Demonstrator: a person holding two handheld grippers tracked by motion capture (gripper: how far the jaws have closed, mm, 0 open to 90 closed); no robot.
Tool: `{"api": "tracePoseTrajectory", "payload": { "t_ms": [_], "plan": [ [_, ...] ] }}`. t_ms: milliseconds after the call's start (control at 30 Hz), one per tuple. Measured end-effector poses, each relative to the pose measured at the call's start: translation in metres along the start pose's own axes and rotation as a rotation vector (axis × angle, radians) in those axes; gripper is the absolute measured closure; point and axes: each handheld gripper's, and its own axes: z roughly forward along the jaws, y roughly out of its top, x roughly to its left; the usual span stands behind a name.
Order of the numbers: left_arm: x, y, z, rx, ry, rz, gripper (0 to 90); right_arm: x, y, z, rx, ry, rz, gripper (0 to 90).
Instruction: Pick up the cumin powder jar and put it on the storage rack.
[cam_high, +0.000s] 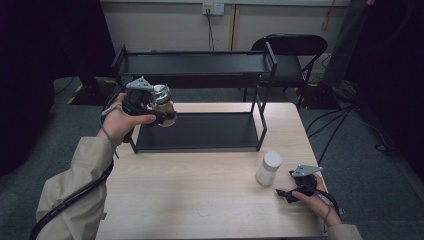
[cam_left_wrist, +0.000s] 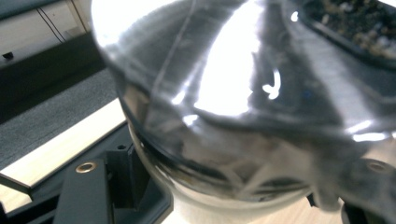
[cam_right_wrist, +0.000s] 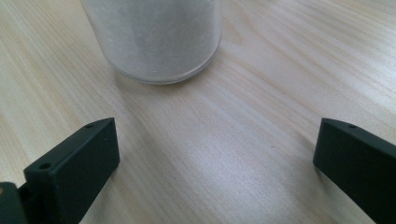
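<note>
My left gripper (cam_high: 161, 111) is shut on a glass jar (cam_high: 163, 105) with a silver lid and brownish contents, held in the air over the left end of the black two-tier rack (cam_high: 200, 131). Up close, the jar (cam_left_wrist: 224, 107) sits just above the rack's lower shelf (cam_left_wrist: 88, 186). A white jar (cam_high: 268, 168) with a white lid stands on the wooden table (cam_high: 200, 190) at the right. My right gripper (cam_high: 283, 193) rests on the table just right of it, jaws wide open. Its own view has the white jar (cam_right_wrist: 154, 37) a short way ahead of the open fingers (cam_right_wrist: 74, 163).
The rack's upper shelf (cam_high: 195, 64) stretches across the far side of the table. A black chair (cam_high: 292, 52) stands behind the rack at the right. Cables trail over the grey floor (cam_high: 370, 150) to the right of the table.
</note>
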Motion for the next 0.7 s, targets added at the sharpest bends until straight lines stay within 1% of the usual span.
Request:
{"api": "tracePoseTrajectory", "payload": {
  "t_ms": [33,67,100,133,167,200,233,333,367,400,467,567,600,633,667,700],
  "plan": [
    [0.0,0.0,0.0,0.0,0.0,0.0,30.5,0.0,0.0,0.0,0.0,0.0,0.0,0.0],
    [0.0,0.004,0.0,0.003,0.007,0.001,30.6,0.0,0.0,0.0,0.0,0.0,0.0,0.0],
    [0.0,0.009,0.0,0.01,0.015,0.008,30.6,0.0,0.0,0.0,0.0,0.0,0.0,0.0],
    [0.0,0.017,0.0,0.014,0.026,0.008,30.5,0.0,0.0,0.0,0.0,0.0,0.0,0.0],
    [0.0,0.017,0.0,0.014,0.026,0.008,30.6,0.0,0.0,0.0,0.0,0.0,0.0,0.0],
    [0.001,0.025,0.0,0.015,0.032,0.01,30.6,0.0,0.0,0.0,0.0,0.0,0.0,0.0],
    [0.001,0.025,0.0,0.015,0.032,0.01,30.6,0.0,0.0,0.0,0.0,0.0,0.0,0.0],
    [0.003,0.035,-0.001,0.009,0.049,0.001,30.6,0.0,0.0,0.0,0.0,0.0,0.0,0.0],
    [0.003,0.039,-0.002,0.005,0.059,-0.007,30.6,0.0,0.0,0.0,0.0,0.0,0.0,0.0],
    [0.005,0.046,-0.002,0.008,0.075,-0.012,30.6,0.0,0.0,0.0,0.0,0.0,0.0,0.0],
    [0.006,0.049,-0.002,0.009,0.08,-0.012,30.6,0.0,0.0,0.0,0.0,0.0,0.0,0.0],
    [0.01,0.06,-0.001,-0.006,0.092,-0.039,30.6,0.0,0.0,0.0,0.0,0.0,0.0,0.0],
    [0.01,0.06,-0.001,-0.006,0.092,-0.039,30.6,0.0,0.0,0.0,0.0,0.0,0.0,0.0],
    [0.011,0.066,0.0,-0.008,0.106,-0.041,30.6,0.0,0.0,0.0,0.0,0.0,0.0,0.0],
    [0.011,0.066,0.0,-0.008,0.106,-0.041,30.6,0.0,0.0,0.0,0.0,0.0,0.0,0.0],
    [0.012,0.073,0.0,-0.004,0.121,-0.042,30.6,0.0,0.0,0.0,0.0,0.0,0.0,0.0]
  ]
}}
